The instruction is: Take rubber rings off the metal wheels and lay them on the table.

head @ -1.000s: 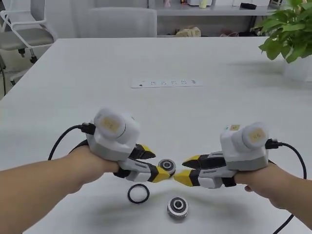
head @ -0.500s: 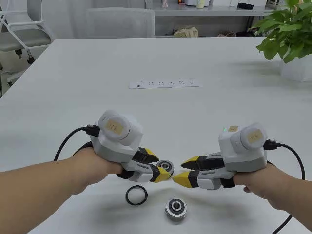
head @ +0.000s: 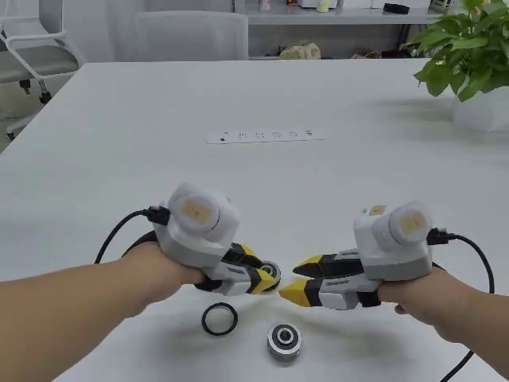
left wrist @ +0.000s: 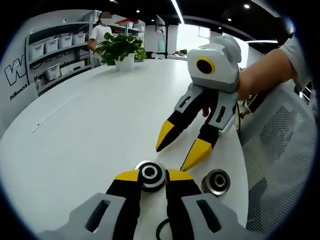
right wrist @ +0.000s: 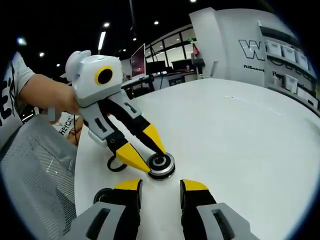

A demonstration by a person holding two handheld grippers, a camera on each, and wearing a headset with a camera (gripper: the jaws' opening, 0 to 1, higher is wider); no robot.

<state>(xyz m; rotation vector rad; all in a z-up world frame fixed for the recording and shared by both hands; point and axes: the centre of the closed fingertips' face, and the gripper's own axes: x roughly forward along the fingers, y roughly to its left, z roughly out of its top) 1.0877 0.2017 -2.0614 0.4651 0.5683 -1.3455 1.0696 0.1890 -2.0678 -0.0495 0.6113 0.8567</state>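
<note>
Left of centre, low in the head view, 1 black ring (head: 219, 319) lies flat on the worktop (head: 262, 183), free of any wheel. So 1 ring is done, as I judge it.

Just up and to the right of it, the left gripper (head: 266, 279) has its jaws closed on a wheel (head: 270, 272). The left gripper view shows this wheel pinched between the 2 yellow tips. Whether it rests on the worktop or hangs just over it, I cannot tell. Its rim looks dark there, but I cannot say for sure that a ring sits on it.

Near the bottom edge, a 2nd wheel (head: 284, 340) rests on the worktop, apart from the ring. Here too I cannot tell if it carries a ring.

To the right, the right gripper (head: 290, 279) has its jaws open and empty. Its tips point at the held wheel, near it but not touching. In my judgement the pulling of the next ring is not yet begun, and probably at least 1 ring remains.
</note>
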